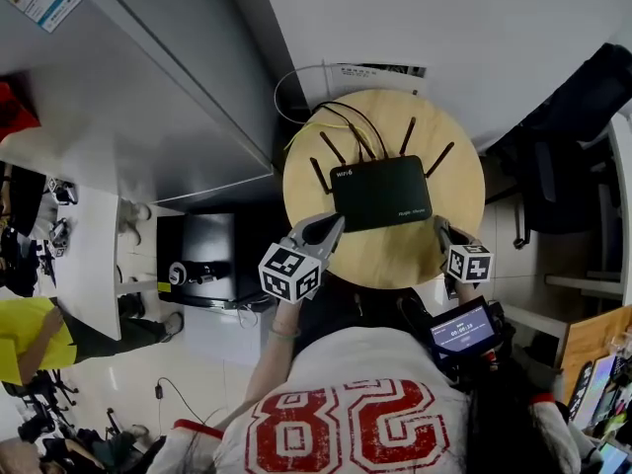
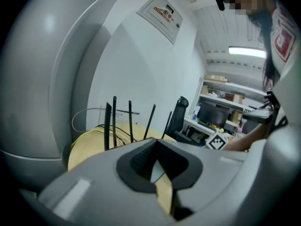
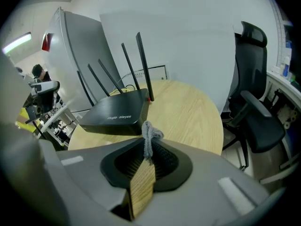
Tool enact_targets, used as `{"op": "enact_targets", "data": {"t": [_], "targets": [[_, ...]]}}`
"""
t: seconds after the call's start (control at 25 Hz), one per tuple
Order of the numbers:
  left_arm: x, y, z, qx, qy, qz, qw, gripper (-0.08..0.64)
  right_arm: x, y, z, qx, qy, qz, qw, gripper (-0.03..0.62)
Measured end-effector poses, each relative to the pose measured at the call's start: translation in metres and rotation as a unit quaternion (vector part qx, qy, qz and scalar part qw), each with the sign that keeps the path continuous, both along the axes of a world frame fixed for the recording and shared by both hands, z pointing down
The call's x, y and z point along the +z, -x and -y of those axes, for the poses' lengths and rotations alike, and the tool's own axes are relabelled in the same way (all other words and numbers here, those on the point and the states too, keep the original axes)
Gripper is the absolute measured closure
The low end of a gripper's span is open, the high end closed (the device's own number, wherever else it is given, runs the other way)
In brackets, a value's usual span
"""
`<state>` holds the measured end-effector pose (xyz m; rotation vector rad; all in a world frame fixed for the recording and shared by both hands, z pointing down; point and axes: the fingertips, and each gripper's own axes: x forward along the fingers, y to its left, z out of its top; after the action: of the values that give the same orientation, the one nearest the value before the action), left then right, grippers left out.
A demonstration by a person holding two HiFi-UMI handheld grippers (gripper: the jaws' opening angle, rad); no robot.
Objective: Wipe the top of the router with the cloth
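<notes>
**Cloth pinched, router still to wipe**

The right gripper point(image 3: 147, 147) has its jaws squeezed on a small grey cloth point(image 3: 149, 132), near the black router's point(image 1: 380, 193) front right corner. The left gripper point(image 1: 327, 231) is closed with nothing in it, at the router's front left. I think the cloth should slide softly across the flat top, away from the antennas point(image 1: 408, 136). The router sits on a round wooden desk point(image 1: 395, 257).

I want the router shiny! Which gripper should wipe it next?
Right. The right gripper has the grey cloth pinched in its fingers and is close to the router. The left gripper is shut on nothing.
</notes>
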<state>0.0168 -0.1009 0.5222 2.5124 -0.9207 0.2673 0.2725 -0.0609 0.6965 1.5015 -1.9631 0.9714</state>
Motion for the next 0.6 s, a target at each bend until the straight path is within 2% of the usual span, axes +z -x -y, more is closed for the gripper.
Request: {"op": "enact_targets", "data": {"t": [0.28, 0.6], "targets": [[0.001, 0.023, 0.003, -0.021, -0.001, 0.002, 0.9998, 0.555, 0.001, 0.023, 0.001, -0.016, 0.001, 0.008, 1.000, 0.549], [0.003, 0.041, 0.000, -0.019, -0.001, 0.011, 0.9998, 0.555, 0.003, 0.051, 0.003, -0.036, 0.015, 0.003, 0.999, 0.549]]}}
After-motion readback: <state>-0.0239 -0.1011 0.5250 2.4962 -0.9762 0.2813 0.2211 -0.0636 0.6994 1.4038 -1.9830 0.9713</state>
